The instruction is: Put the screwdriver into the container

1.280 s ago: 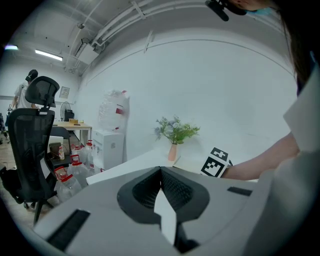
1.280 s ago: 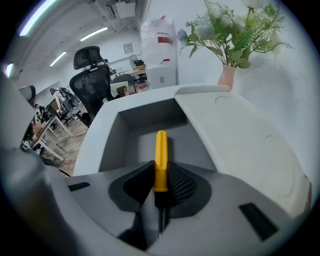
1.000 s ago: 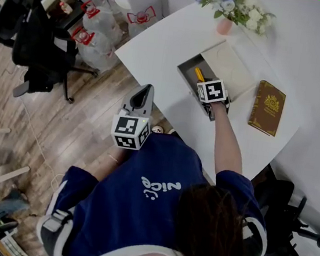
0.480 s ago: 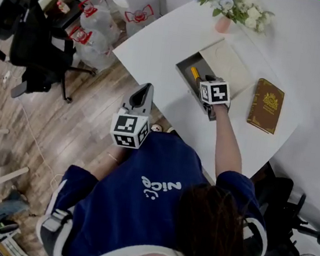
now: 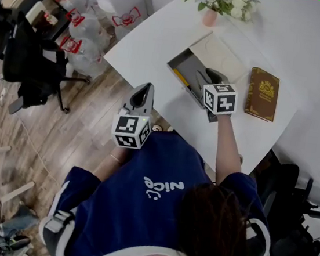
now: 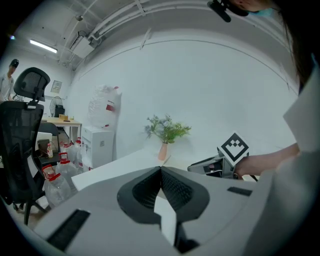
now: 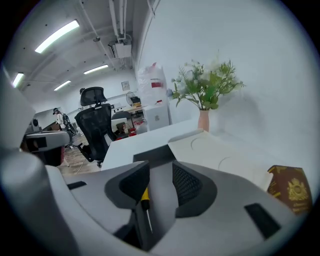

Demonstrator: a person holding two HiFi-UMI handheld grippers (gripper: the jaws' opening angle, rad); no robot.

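Screwdriver (image 5: 181, 77) is lying in the grey container (image 5: 179, 61), nine o'clock of the right gripper (image 7: 160, 172), whose just-opening jaws are gaping, gripping nothing; left gripper (image 6: 161, 172) is sitting closed, empty.

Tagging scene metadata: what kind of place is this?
Probably an office or lab workspace: black office chairs, a white table with a flower vase, and ceiling tube lights.
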